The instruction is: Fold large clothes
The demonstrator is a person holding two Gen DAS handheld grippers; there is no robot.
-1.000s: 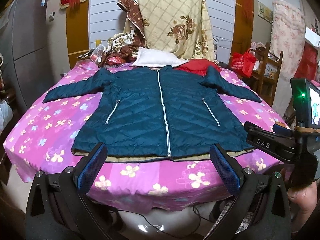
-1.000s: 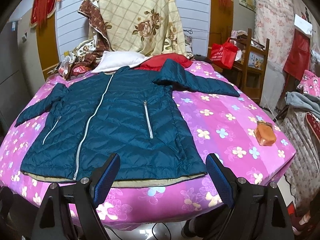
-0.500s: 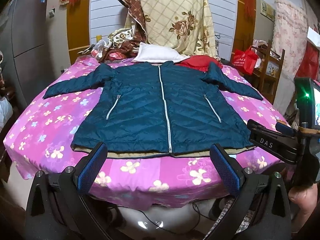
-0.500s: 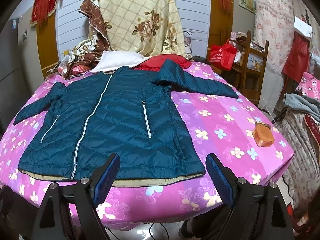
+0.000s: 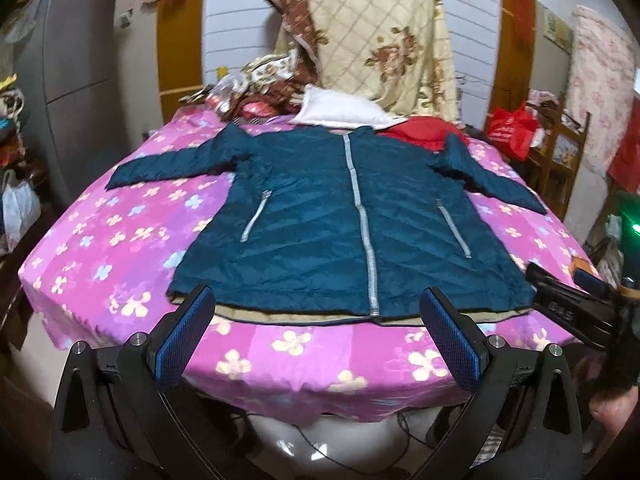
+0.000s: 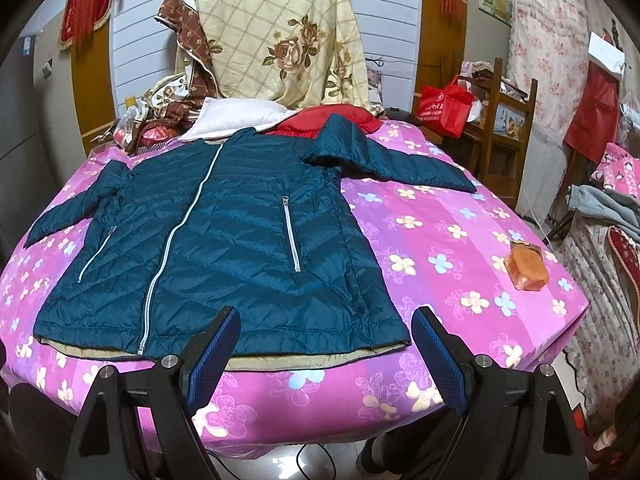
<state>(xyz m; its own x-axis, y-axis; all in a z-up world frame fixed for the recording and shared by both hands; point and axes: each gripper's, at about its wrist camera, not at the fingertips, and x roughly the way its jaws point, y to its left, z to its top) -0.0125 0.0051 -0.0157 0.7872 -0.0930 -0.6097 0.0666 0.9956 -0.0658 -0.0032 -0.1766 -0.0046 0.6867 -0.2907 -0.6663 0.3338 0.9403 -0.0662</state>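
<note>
Teal quilted puffer jacket (image 6: 224, 248) lies flat, zipped, sleeves spread wide, on the pink floral bedspread (image 6: 460, 240); no fold made yet, everything left to do. Left gripper (image 5: 316, 328) and right gripper (image 6: 324, 344) hover spread apart, empty, at the near hem

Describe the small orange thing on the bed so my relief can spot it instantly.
Start at the bed with the pink flowered sheet, where the teal quilted jacket lies spread flat. Look across the bare sheet off the jacket's side, toward the bed's edge nearest the wooden chair. The orange block sits alone there, the only small, boxy, orange item on the sheet.
</note>
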